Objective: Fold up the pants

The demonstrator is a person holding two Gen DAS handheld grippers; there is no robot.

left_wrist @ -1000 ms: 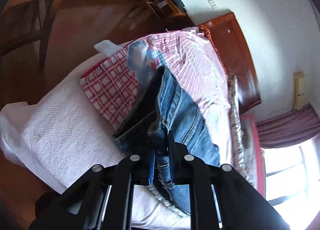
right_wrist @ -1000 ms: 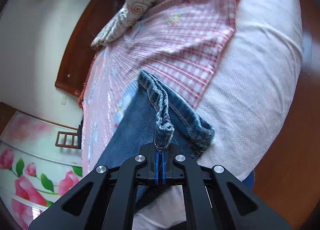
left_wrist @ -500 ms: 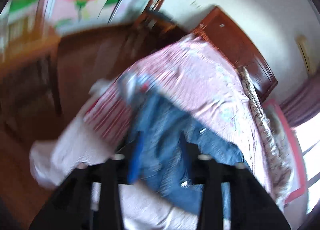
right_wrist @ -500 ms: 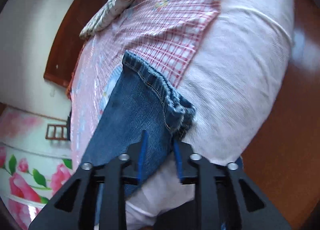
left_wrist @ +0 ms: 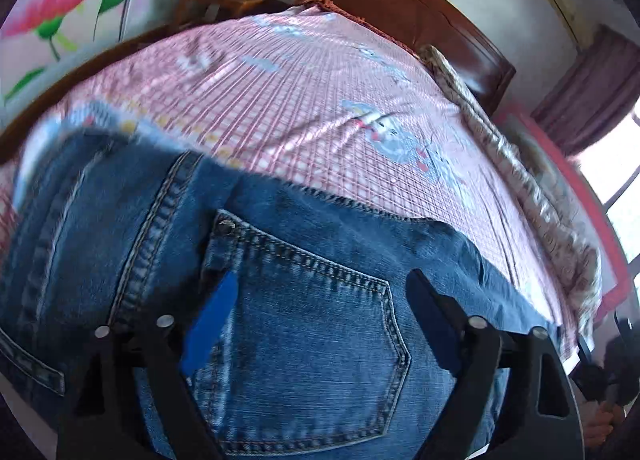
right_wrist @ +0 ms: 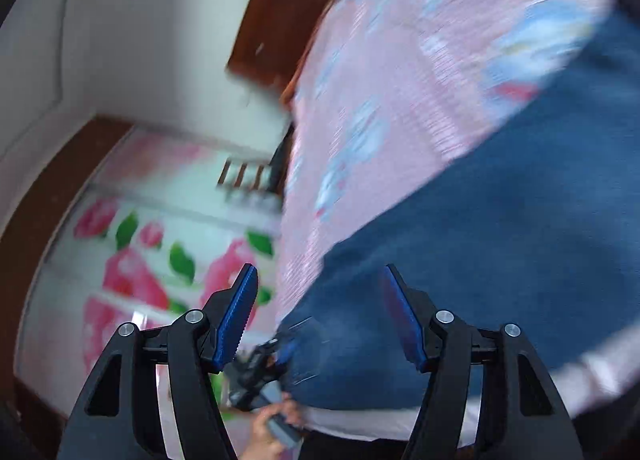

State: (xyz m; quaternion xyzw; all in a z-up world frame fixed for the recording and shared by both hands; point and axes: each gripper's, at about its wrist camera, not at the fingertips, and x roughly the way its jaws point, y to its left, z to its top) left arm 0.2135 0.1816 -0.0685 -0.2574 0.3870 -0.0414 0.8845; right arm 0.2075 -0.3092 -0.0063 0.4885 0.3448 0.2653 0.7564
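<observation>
I have the jeans lying on the bed, on its pink checked sheet, at the near edge. They are already doubled over, by my reading: a back pocket faces up and the frayed hems lie along the far edge of the bundle. In the left wrist view the denim fills the lower half of the picture and its long axis runs across my line of sight, from the left side toward the right.

My left gripper hangs directly over that pocket, jaws spread wide, one blue pad to each side of the pocket and nothing between them. Whether the tips touch the cloth I cannot tell.

My right gripper is also wide open and empty. In its blurred view the jeans lie ahead and to the right of the jaws, with the near corner of the denim just under the right-hand pad. The other handset shows below, in a hand.

The left is the nearer of the two to the middle of the bundle; the right sits toward one end. For a further fold I judge that each needs an end of the long axis, so the left must shift sideways first.
</observation>
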